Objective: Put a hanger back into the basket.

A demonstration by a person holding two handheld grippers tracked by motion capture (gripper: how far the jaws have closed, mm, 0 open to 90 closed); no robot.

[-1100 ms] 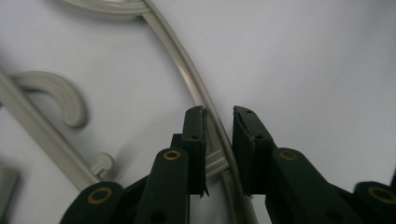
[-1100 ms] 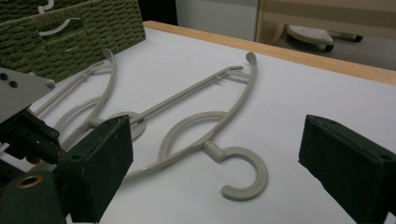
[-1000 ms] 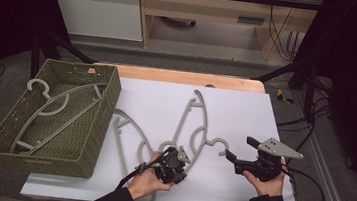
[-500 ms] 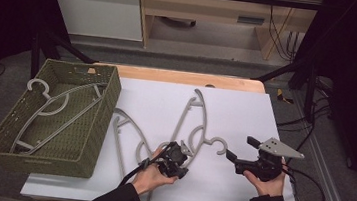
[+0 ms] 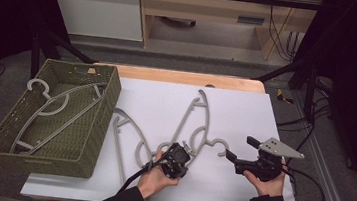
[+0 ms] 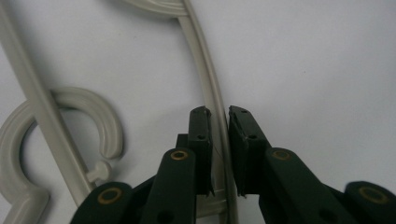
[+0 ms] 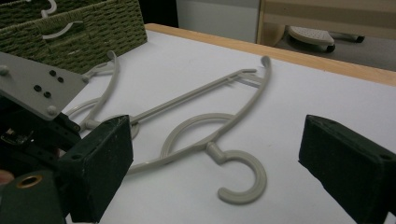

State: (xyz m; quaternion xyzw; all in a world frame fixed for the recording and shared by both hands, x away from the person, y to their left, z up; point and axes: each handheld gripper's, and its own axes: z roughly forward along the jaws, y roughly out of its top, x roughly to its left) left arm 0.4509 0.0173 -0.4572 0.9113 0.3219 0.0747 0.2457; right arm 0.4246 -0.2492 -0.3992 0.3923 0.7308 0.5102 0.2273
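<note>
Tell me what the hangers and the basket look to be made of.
Hangers: apparently moulded plastic, pale grey and matte, going by the ridged flat arms and smooth rounded hook. Basket: woven fibre, olive green, with a coarse plaited texture across its walls; whether natural or synthetic, I cannot tell.

Two grey plastic hangers lie flat on the white table, near its front edge. The left hanger (image 5: 125, 135) lies just right of the basket, with its hook (image 6: 88, 116) curled near the middle. The right hanger (image 5: 199, 120) stretches toward the far side, and its open hook (image 5: 219, 147) points to the right.
</note>
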